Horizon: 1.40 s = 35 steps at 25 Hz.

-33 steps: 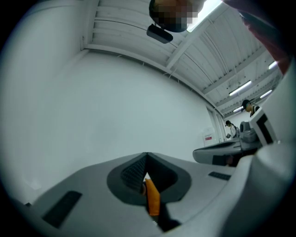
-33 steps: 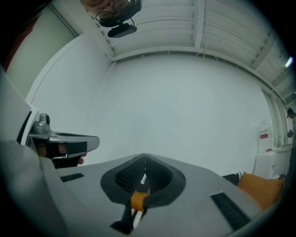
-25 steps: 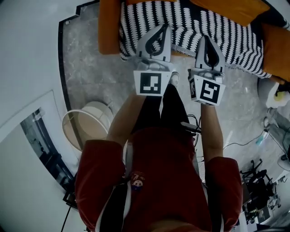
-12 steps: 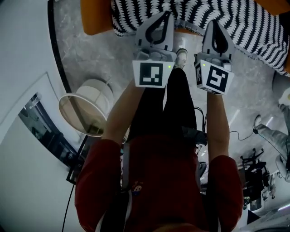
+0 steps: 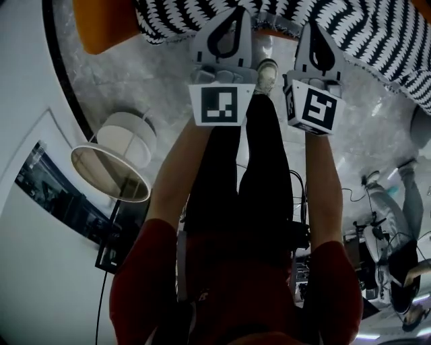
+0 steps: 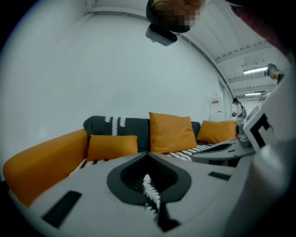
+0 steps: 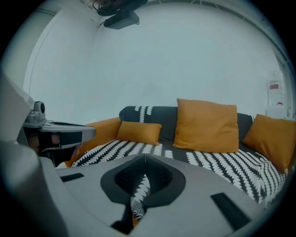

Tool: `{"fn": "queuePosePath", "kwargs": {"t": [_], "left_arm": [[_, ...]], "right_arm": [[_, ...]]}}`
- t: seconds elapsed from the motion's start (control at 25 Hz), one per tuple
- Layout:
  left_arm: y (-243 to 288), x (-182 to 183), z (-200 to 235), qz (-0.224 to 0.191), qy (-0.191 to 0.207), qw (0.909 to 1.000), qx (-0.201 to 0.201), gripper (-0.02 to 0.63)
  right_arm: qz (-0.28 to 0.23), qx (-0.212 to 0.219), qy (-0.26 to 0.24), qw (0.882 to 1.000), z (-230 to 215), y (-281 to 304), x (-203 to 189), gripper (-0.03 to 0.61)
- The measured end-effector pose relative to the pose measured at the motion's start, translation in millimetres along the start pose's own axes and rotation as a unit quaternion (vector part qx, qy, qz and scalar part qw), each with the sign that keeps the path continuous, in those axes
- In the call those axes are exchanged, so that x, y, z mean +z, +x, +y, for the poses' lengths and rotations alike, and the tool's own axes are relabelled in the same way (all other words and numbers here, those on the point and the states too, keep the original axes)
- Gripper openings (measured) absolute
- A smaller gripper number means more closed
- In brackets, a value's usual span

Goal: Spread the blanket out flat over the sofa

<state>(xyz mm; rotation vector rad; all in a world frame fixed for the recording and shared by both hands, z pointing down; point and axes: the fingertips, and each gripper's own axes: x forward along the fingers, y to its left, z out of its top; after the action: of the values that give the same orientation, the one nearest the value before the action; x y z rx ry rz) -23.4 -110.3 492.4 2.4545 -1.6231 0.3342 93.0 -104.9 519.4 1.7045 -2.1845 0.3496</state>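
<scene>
A black-and-white patterned blanket [image 5: 367, 34] lies over the orange sofa [image 5: 101, 23] at the top of the head view. Its front edge hangs toward me. My left gripper [image 5: 227, 12] is shut on that edge, and a strip of blanket [image 6: 151, 194] shows between its closed jaws. My right gripper [image 5: 314, 28], a little to the right, is also shut on the blanket [image 7: 138, 192]. In the right gripper view the blanket [image 7: 222, 162] covers the seat. Orange cushions [image 7: 208, 125] lean on the dark backrest [image 6: 115, 125].
A round white floor lamp [image 5: 111, 165] stands at my left on the marble floor. My shoe [image 5: 267, 74] is between the grippers. Cables and stands [image 5: 370, 249] clutter the floor at the right, where another person [image 5: 404, 202] is.
The sofa and blanket have slid toward the top of the head view and the lamp down-left. Both grippers stay shut on the blanket's front edge.
</scene>
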Motion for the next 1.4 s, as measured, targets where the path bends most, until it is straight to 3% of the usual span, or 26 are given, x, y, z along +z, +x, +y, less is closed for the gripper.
{"fn": "queuePosePath", "kwargs": {"t": [0.28,0.52,0.72,0.92,1.24,1.4], "left_arm": [[26.5,-81.7,2.6,0.049,0.012,0.9987,-0.001,0.017],[49.1,-135.3,3.6,0.077,-0.02,0.9968,0.002,0.015],[71.3,-169.1,6.6,0.115,0.004,0.9934,-0.004,0.015],[89.3,-192.7,10.8,0.149,0.0,0.9889,0.001,0.016],[92.7,-199.9,6.0,0.172,0.025,0.9848,0.0,0.016],[86.5,-200.4,5.5,0.18,0.015,0.9836,0.001,0.015]], "right_arm": [[0.033,-0.005,0.011,0.999,-5.7,37.2,-69.1,0.012],[0.082,-0.015,0.032,0.996,-9.7,58.1,-121.3,0.012],[0.117,-0.018,0.038,0.992,-14.3,79.4,-149.7,0.012],[0.162,-0.024,0.043,0.985,-22.1,100.2,-172.1,0.012],[0.171,-0.036,0.043,0.984,-22.7,100.5,-174.3,0.012],[0.174,-0.041,0.047,0.983,-19.8,91.2,-175.8,0.012]]}}
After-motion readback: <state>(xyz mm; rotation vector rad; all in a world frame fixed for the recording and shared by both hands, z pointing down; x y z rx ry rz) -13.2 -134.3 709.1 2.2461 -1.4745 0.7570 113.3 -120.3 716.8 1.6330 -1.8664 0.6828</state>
